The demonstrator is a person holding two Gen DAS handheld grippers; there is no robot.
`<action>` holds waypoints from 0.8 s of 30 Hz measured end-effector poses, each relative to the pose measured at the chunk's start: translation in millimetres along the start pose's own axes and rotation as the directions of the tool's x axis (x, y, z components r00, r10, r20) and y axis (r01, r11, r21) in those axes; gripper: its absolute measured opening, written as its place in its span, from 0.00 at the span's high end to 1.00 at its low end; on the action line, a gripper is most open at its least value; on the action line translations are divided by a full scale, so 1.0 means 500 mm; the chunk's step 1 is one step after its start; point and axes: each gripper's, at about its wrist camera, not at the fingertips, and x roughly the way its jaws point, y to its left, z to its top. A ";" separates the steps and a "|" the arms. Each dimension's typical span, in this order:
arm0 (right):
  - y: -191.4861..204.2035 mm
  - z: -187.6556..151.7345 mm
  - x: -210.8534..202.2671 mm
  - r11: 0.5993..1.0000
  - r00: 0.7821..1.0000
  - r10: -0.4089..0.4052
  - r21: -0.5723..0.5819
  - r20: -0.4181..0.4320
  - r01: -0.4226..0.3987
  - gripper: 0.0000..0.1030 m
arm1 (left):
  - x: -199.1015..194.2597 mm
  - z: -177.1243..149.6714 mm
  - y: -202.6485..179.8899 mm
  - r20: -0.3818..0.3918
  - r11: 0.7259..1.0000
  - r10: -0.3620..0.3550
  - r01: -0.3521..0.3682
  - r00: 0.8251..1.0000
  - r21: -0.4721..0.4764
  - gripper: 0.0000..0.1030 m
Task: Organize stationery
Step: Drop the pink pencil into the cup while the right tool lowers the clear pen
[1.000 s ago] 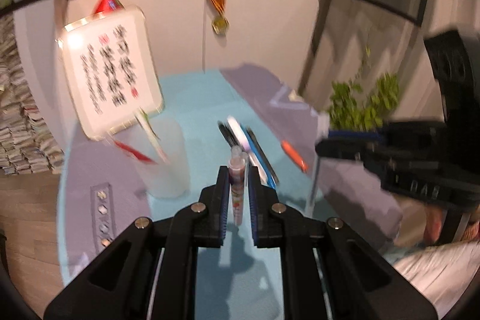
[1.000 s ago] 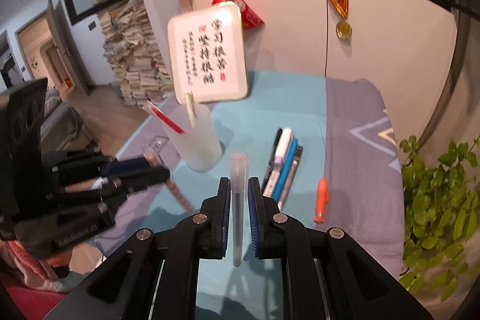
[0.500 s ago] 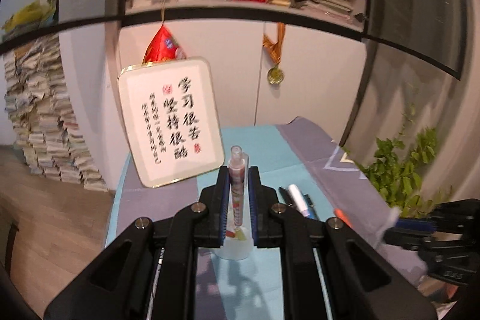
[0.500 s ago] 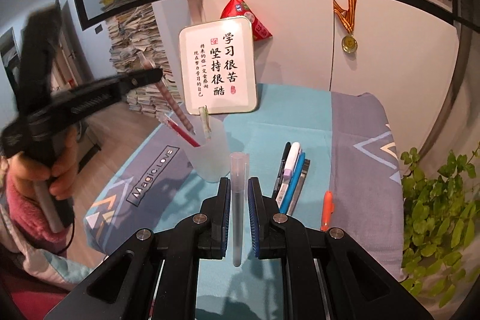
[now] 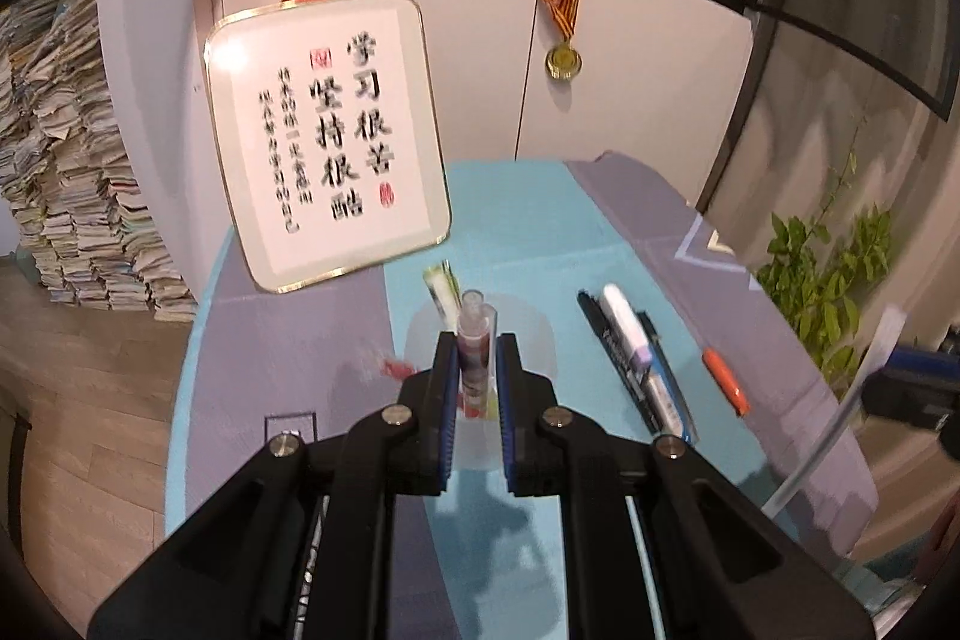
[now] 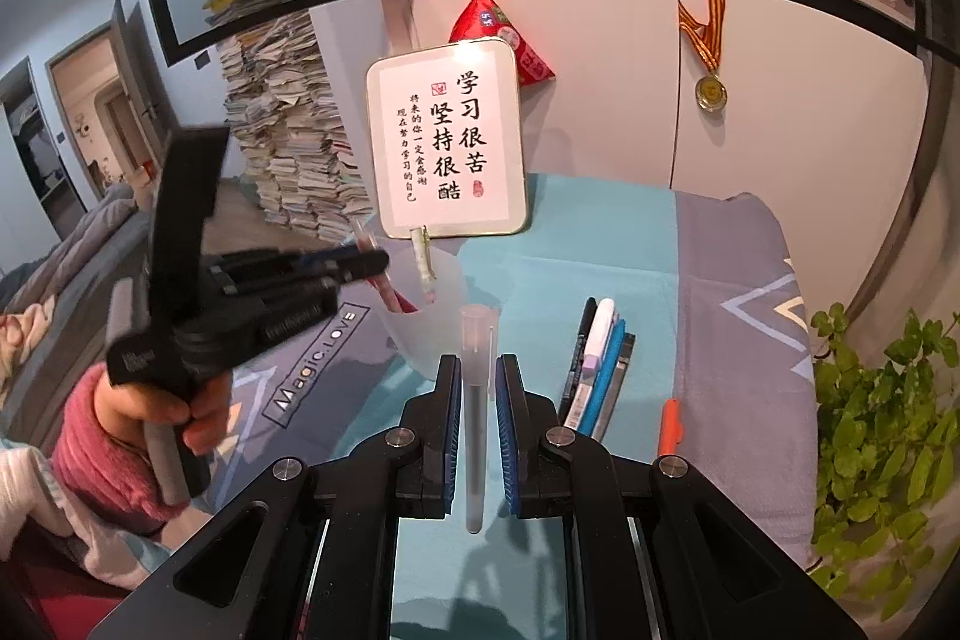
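My left gripper (image 5: 477, 361) pinches a patterned pen (image 5: 474, 346) over the cup (image 6: 429, 316), my right gripper (image 6: 478, 403) clamps a frosted pen (image 6: 475, 400); four pens (image 6: 600, 370) wait at two o'clock.

Your frosted plastic cup (image 6: 429, 325) mouth is partly blocked by upright pens; the left gripper (image 6: 366, 265) hovers above it.

— How many pens lie loose on my worktop?
— I count five: four bunched pens (image 6: 594, 370) and one orange pen (image 6: 670, 426) at three o'clock.
— Cups?
— One frosted cup (image 6: 429, 334). Two claws, one pen each.
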 end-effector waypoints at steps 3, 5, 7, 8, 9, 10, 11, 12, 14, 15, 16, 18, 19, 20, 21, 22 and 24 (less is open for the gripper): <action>0.006 0.007 0.005 1.000 1.000 0.009 -0.003 0.003 -0.009 0.88 | 0.010 -0.016 0.000 -0.023 1.000 -0.007 0.007 1.000 -0.003 0.90; 0.012 0.014 0.008 1.000 1.000 0.012 -0.010 0.003 -0.012 0.88 | 0.007 -0.022 0.001 -0.020 1.000 -0.006 0.006 1.000 -0.007 0.90; 0.017 0.022 0.009 1.000 1.000 0.011 -0.015 0.009 -0.010 0.88 | -0.002 -0.027 0.001 -0.008 1.000 0.000 0.000 1.000 -0.001 0.90; 0.021 0.029 0.010 1.000 1.000 0.011 -0.019 0.016 -0.011 0.88 | -0.011 -0.029 0.000 0.001 1.000 0.004 -0.004 1.000 0.004 0.89; 0.025 0.035 0.009 1.000 1.000 0.012 -0.022 0.021 -0.012 0.88 | -0.018 -0.030 0.000 0.009 1.000 0.005 -0.005 1.000 0.008 0.86; 0.030 0.045 0.008 1.000 0.999 0.012 -0.026 0.033 -0.011 0.88 | -0.029 -0.033 -0.001 0.022 1.000 0.007 -0.007 1.000 0.013 0.80; 0.034 0.054 0.005 1.000 0.999 0.010 -0.029 0.045 -0.009 0.88 | -0.040 -0.036 -0.001 0.037 1.000 0.008 -0.009 0.999 0.017 0.77; 0.038 0.062 0.004 0.999 0.998 0.009 -0.033 0.056 -0.008 0.88 | -0.050 -0.039 0.000 0.049 1.000 0.010 -0.011 0.999 0.020 0.71; 0.049 0.089 0.000 0.999 0.995 0.016 -0.037 0.094 -0.012 0.88 | -0.071 -0.046 0.003 0.079 1.000 0.014 -0.016 0.997 0.024 0.66; 0.054 0.099 -0.001 0.999 0.994 0.015 -0.038 0.113 -0.011 0.88 | -0.080 -0.051 0.006 0.089 0.999 0.016 -0.019 0.996 0.026 0.65; 0.060 0.110 0.000 0.999 0.991 0.014 -0.042 0.131 -0.009 0.88 | -0.085 -0.055 0.010 0.093 1.000 0.016 -0.018 0.996 0.023 0.63; 0.076 0.133 0.009 0.999 0.988 0.018 -0.053 0.156 -0.009 0.88 | -0.090 -0.065 0.018 0.085 1.000 0.008 -0.009 0.996 0.015 0.62; 0.083 0.142 0.017 0.998 0.986 0.016 -0.059 0.163 -0.007 0.88 | -0.089 -0.067 0.022 0.079 1.000 0.005 -0.006 0.997 0.014 0.62; 0.093 0.152 0.026 0.998 0.985 0.006 -0.070 0.170 0.006 0.88 | -0.087 -0.072 0.027 0.070 1.000 0.002 -0.003 0.998 0.010 0.62; 0.103 0.161 0.037 0.996 0.985 -0.004 -0.082 0.175 0.019 0.88 | -0.086 -0.077 0.034 0.061 1.000 0.002 -0.002 0.998 0.003 0.62; 0.111 0.167 0.048 0.995 0.984 -0.011 -0.092 0.176 0.027 0.88 | -0.085 -0.080 0.038 0.056 1.000 0.002 -0.002 0.998 -0.001 0.62; 0.127 0.179 0.073 0.993 0.984 -0.027 -0.112 0.176 0.047 0.88 | -0.081 -0.086 0.050 0.044 1.000 0.008 -0.008 0.999 -0.016 0.62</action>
